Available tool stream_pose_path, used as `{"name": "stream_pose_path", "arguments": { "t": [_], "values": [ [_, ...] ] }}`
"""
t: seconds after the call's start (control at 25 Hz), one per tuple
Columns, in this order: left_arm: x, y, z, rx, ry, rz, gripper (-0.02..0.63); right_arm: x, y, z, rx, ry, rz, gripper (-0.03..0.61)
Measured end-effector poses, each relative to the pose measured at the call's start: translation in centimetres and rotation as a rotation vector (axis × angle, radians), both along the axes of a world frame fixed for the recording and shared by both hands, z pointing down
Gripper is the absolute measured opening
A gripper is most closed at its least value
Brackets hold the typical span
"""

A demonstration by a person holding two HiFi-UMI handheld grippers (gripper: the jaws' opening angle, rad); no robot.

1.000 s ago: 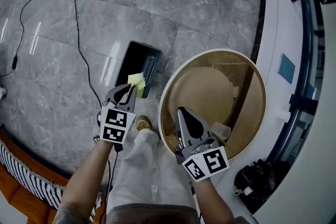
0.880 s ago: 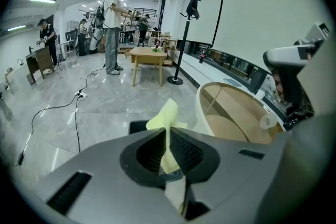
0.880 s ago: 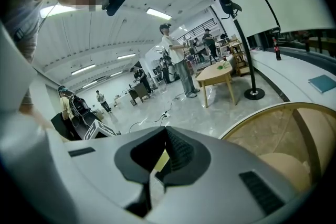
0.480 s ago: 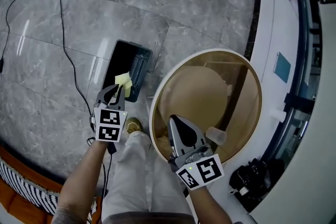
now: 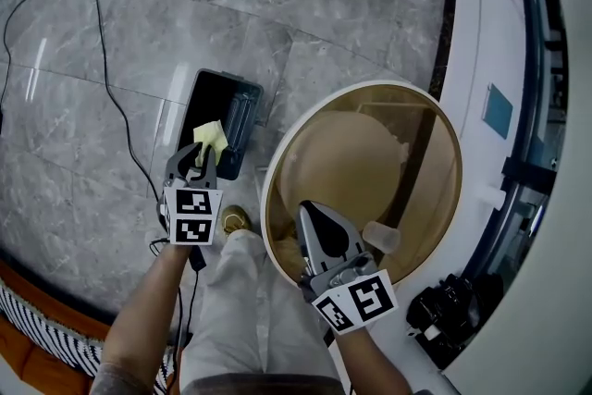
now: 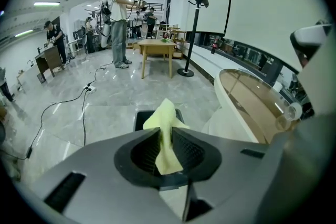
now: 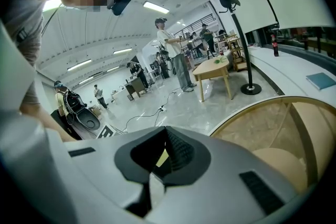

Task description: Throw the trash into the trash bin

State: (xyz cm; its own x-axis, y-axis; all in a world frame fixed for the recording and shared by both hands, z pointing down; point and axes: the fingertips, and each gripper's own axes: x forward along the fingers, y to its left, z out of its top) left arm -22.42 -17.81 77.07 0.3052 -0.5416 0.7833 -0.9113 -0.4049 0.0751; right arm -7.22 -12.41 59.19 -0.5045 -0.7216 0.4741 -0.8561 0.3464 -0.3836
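Observation:
A crumpled yellow paper [image 5: 210, 136] sticks up from my left gripper [image 5: 200, 158], which hangs over the near end of a black trash bin [image 5: 242, 88] on the grey floor. In the left gripper view the paper [image 6: 165, 134] is pinched between the ribbed pads, with the bin [image 6: 140, 116] just beyond. These jaws have just been opening a little, and the paper still sits between them. My right gripper [image 5: 309, 210] hovers over the near rim of the round glass-topped table [image 5: 450, 136], jaws together and empty, as in its own view [image 7: 163, 140].
A clear plastic cup [image 5: 381, 238] lies on the table right of my right gripper. A black cable [image 5: 111, 88] runs across the floor left of the bin. A white curved counter [image 5: 481, 32] borders the right side. My shoe [image 5: 231, 220] is near the bin.
My left gripper has sunk toward the bin with the yellow paper still in it. The right gripper has barely shifted.

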Motion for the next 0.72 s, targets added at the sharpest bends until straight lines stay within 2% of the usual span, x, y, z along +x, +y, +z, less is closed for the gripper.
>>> {"name": "stream_pose_path", "arguments": {
  "t": [0.12,0.2,0.72],
  "values": [
    [0.1,-0.1,0.4,-0.014,0.01,-0.007,0.172,0.2,0.0,0.2,-0.006,0.002,-0.001,0.017],
    [0.1,-0.1,0.7,-0.021,0.013,-0.009,0.191,0.2,-0.1,0.3,-0.008,0.002,0.0,0.017],
    [-0.3,1.5,-0.2,-0.036,-0.005,-0.026,0.197,1.2,0.5,-0.7,0.006,-0.012,0.005,0.017]
  ]
}}
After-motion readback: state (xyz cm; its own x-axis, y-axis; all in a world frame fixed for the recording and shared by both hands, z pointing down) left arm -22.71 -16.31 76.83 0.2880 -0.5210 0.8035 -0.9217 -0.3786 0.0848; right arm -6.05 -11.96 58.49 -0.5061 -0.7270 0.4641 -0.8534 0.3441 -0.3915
